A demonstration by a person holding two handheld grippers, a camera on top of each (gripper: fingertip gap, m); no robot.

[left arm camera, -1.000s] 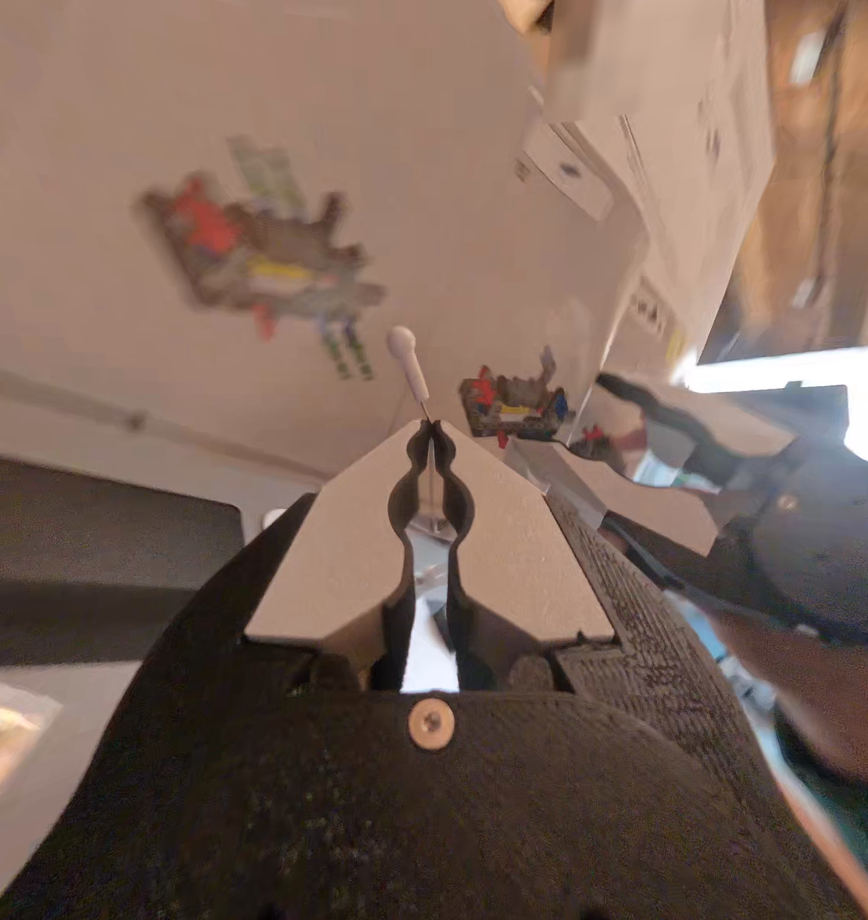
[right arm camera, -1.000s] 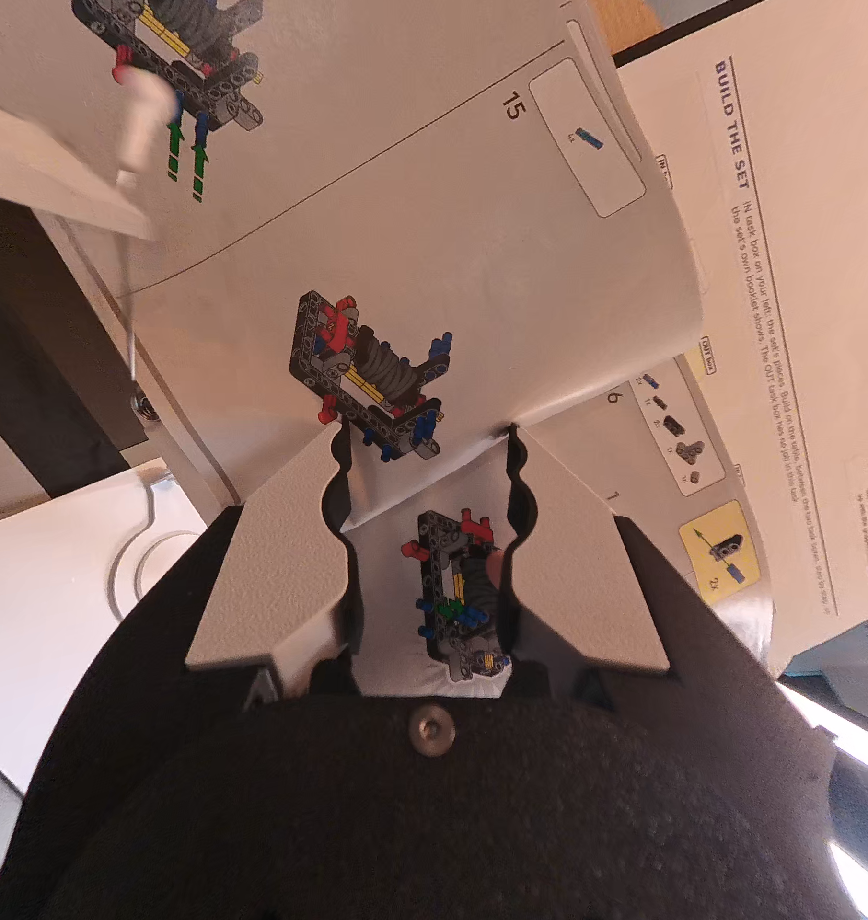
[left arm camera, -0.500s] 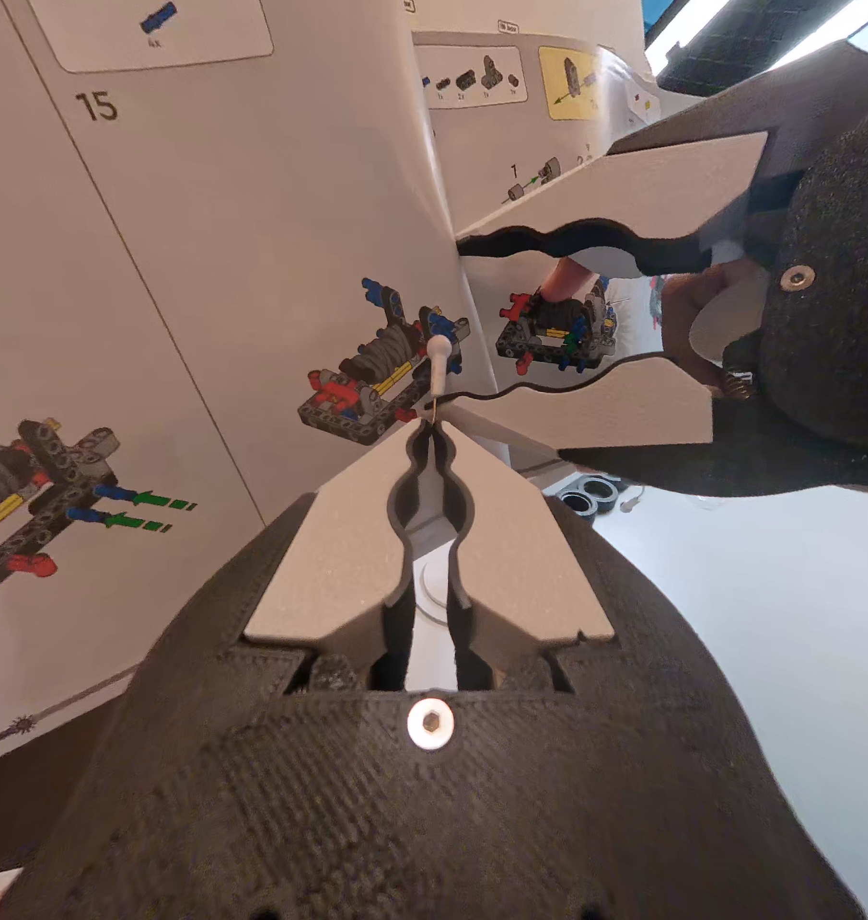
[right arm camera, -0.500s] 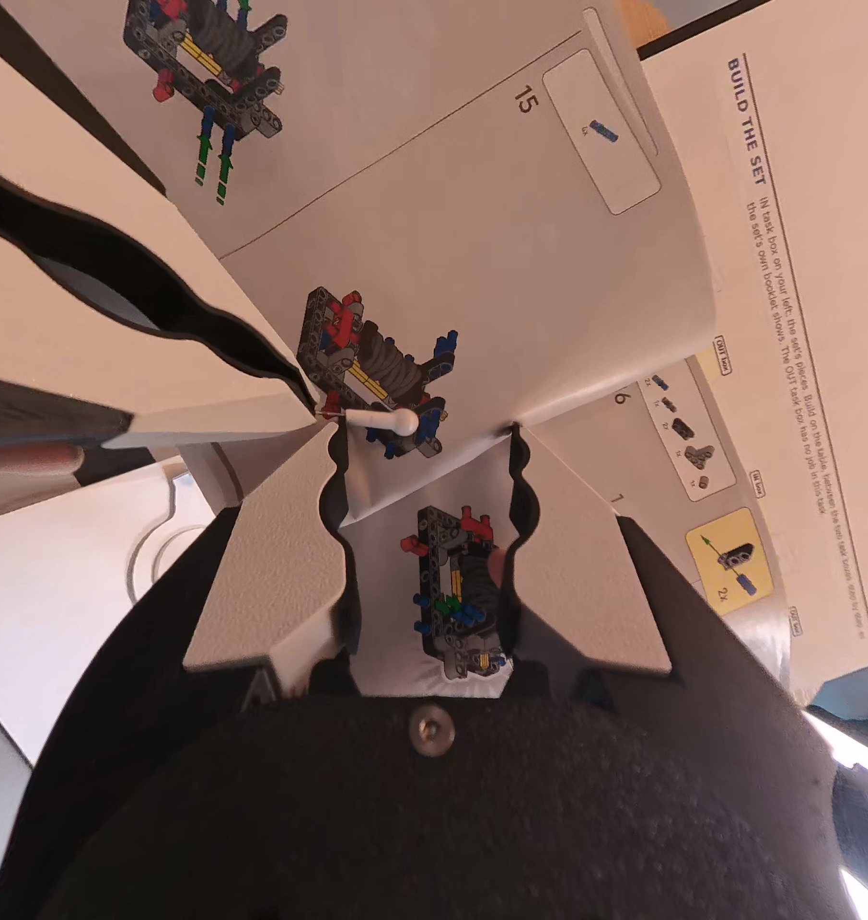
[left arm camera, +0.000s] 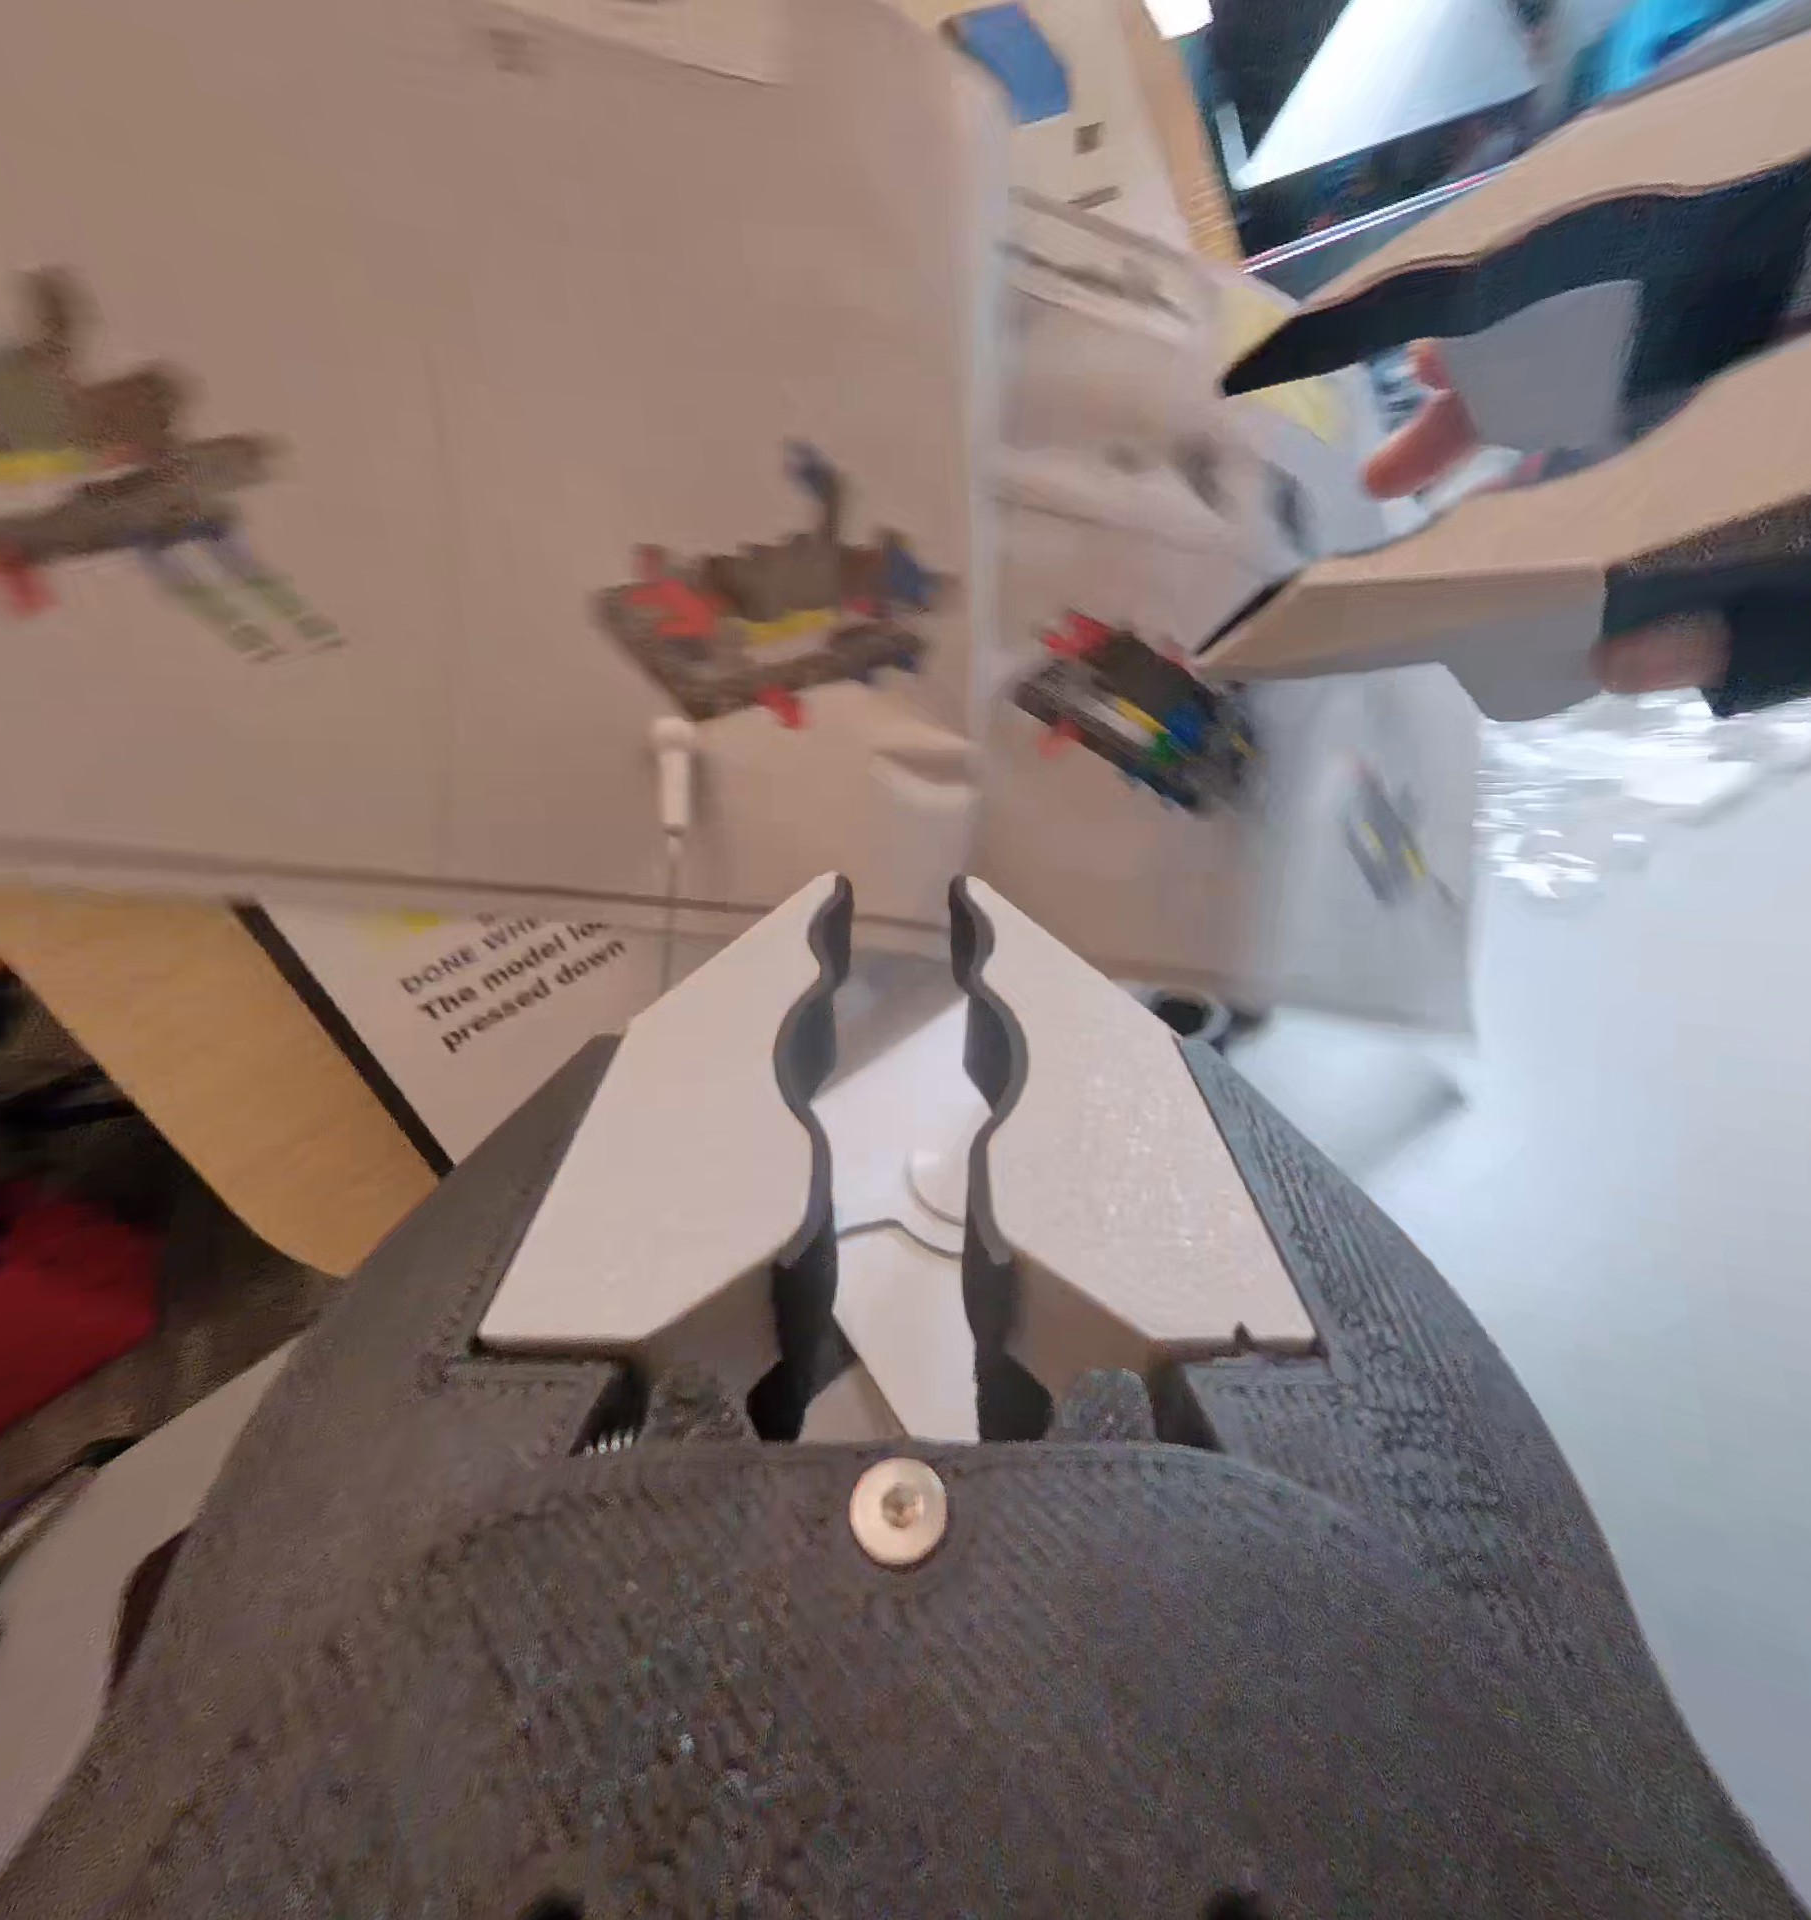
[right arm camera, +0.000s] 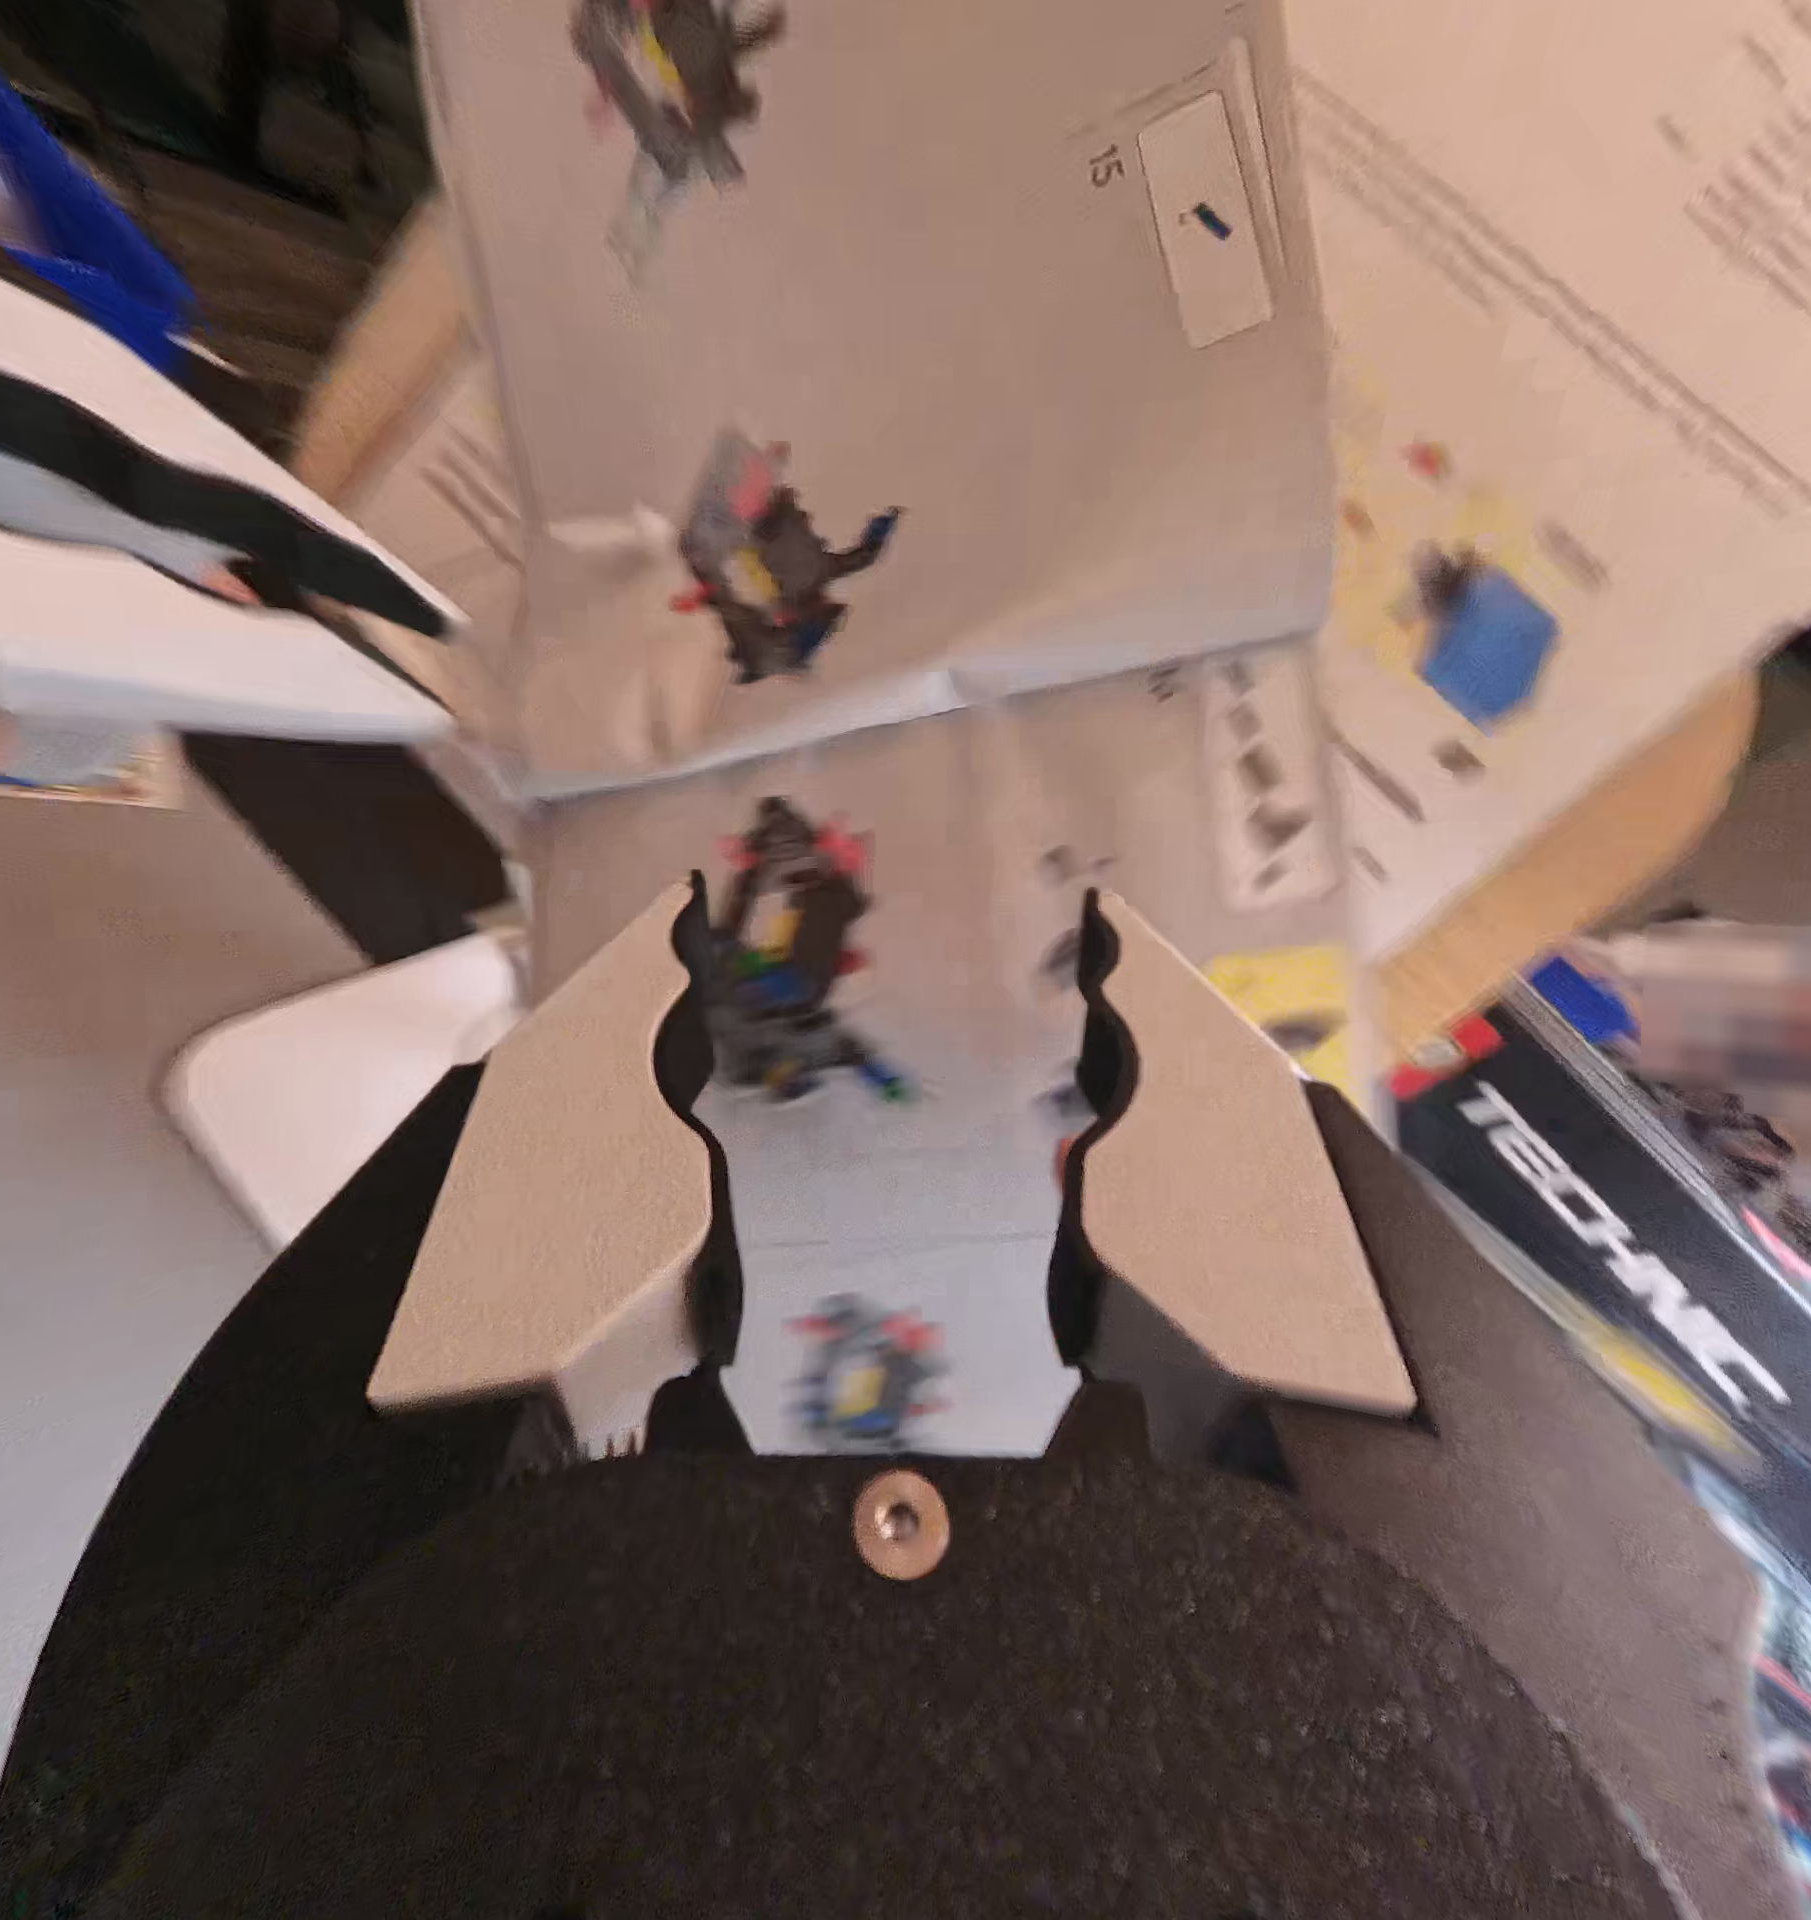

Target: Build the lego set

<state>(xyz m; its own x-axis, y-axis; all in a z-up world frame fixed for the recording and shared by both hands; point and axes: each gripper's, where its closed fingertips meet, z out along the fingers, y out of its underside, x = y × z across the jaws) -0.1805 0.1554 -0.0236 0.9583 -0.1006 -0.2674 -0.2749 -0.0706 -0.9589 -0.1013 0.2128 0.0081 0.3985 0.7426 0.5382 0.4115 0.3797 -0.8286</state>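
Note:
The open instruction booklet stands propped up, and its pages show pictures of the grey, red and blue model. A thin wire with a white tip stands free against the page, just left of my left gripper, whose jaws are slightly apart and empty. My right gripper is open and empty in front of the lower page. It also shows at the upper right of the left wrist view. The left gripper shows at the left of the right wrist view. Both views are blurred.
A black Lego box lies at the right. A white tray sits at the lower left. Printed sheets lie behind the booklet on a wooden board. The white table stretches to the right.
My left gripper was shut on the white-tipped wire; it has let go, opened a little and drawn back. The right gripper has stayed open and shifted, and both views now blur.

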